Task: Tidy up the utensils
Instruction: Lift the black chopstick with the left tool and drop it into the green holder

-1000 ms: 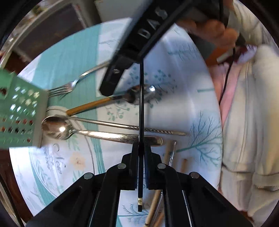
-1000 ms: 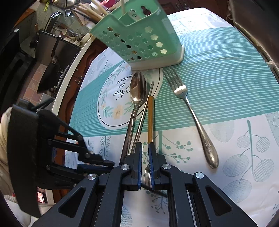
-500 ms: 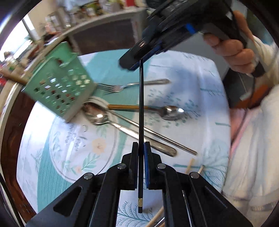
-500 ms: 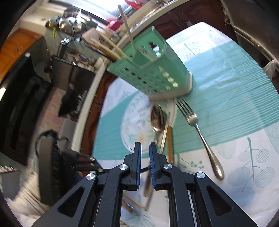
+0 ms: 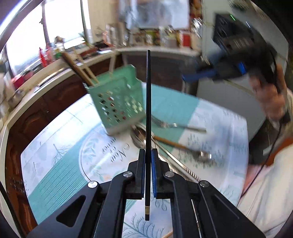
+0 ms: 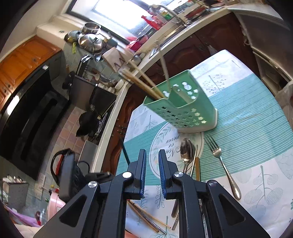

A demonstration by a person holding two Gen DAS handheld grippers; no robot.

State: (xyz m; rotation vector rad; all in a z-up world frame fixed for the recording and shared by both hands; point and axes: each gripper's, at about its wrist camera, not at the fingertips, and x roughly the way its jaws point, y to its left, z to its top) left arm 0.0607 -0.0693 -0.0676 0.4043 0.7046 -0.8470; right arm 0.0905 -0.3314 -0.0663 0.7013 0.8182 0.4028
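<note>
A kitchen surrounds the work: a bright window (image 6: pixel 117 14) over a cluttered counter, steel pots (image 6: pixel 90 39) on a ledge, dark wood cabinets below, and in front a table under a tablecloth (image 6: pixel 247 113) printed with teal stripes, trees and a round script motif. Near the far edge of the cloth stands a green perforated utensil caddy (image 6: pixel 185 113) (its white base sits on the cloth), with wooden chopsticks (image 6: pixel 141 80) leaning out of its back compartment and a pale handle rising from it too. Just in front of the caddy lie a large spoon (image 6: pixel 185 148), a thin metal rod beside it and a wooden-handled spoon (image 5: pixel 181 146), close together; a fork (image 6: pixel 222 164) lies apart to their right in the right wrist view, tines toward the caddy. More chopsticks (image 6: pixel 148 217) lie at the near edge of the table. The left gripper (image 5: pixel 148 153) is clamped on a black chopstick (image 5: pixel 148 102), which stands upright between its pads, its tip reaching up past the caddy in that view and its banded end hanging below the fingers. The right gripper (image 6: pixel 152 155) holds nothing; its jaws stand narrowly apart and are opening, raised above the table, with a person's hand (image 5: pixel 271 98) on its handle, blurred.
</note>
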